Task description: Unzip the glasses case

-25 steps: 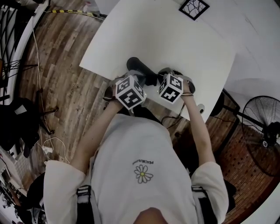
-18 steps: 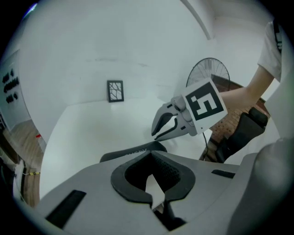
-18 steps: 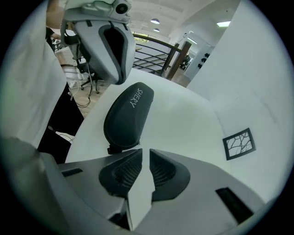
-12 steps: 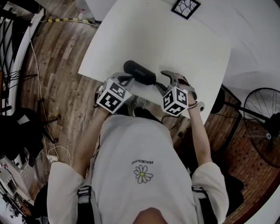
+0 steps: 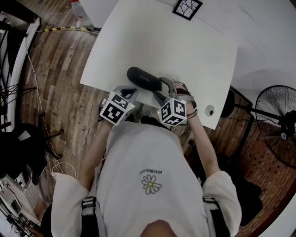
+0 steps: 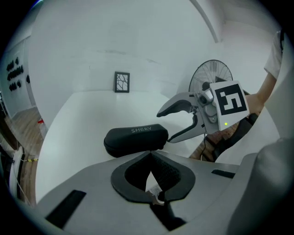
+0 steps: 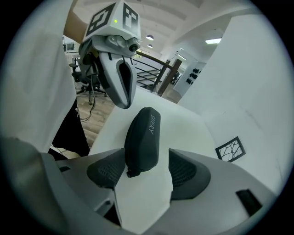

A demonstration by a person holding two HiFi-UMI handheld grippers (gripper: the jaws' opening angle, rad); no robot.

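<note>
A black zipped glasses case (image 5: 144,79) lies on the white table (image 5: 185,46) near its front edge. In the right gripper view the case (image 7: 143,133) points away from me, its near end and small zip pull (image 7: 132,173) lying between the pads. My right gripper (image 7: 147,155) is open; its jaws have just been opening and the pads do not press on the case. My left gripper (image 6: 149,155) is shut with nothing in it, a little short of the case (image 6: 135,140). The head view shows the left gripper (image 5: 129,90) and right gripper (image 5: 164,88) at the case's near side.
A small black-framed picture (image 5: 187,8) stands at the table's far edge. A round hole (image 5: 210,110) sits in the table's near right corner. A floor fan (image 5: 277,115) stands to the right, and wooden floor (image 5: 60,83) lies left of the table.
The right gripper's jaws opened and let go of the case's end. Both hands drew back toward the table's front edge, the left one sliding left off the case.
</note>
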